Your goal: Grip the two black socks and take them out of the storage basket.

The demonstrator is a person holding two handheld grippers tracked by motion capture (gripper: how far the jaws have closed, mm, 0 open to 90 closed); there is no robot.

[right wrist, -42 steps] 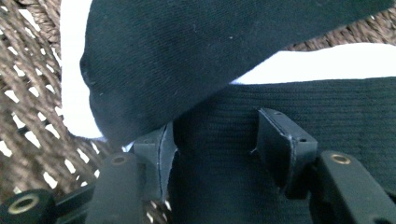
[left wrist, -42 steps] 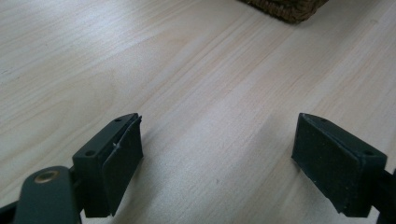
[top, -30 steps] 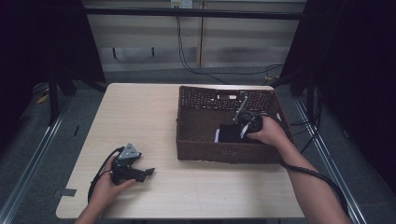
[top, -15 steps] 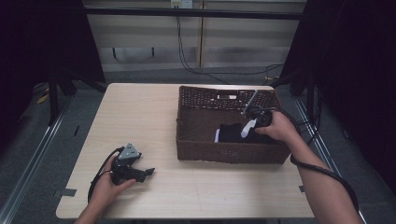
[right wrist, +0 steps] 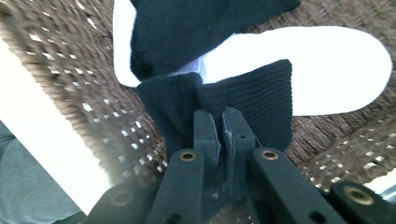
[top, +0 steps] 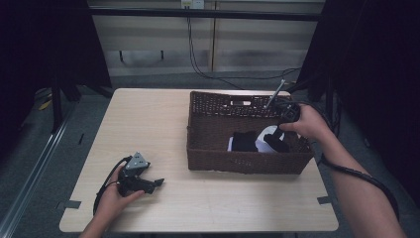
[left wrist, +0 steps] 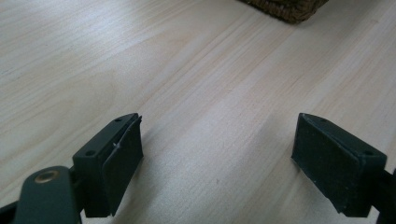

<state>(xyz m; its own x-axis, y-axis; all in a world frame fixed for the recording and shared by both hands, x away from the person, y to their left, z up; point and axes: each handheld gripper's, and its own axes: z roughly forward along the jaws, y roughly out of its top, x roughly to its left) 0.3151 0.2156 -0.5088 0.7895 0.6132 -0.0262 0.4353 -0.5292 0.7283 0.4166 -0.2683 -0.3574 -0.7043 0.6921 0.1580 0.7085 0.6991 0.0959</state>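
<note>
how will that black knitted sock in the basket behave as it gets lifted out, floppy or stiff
Probably floppy: the black sock bunches into folds where the right hand-held gripper pinches it. It looks light, so a small pinch of knit should carry it. It may drag the white cloth it overlaps inside the wicker basket, since knit clings.
</note>
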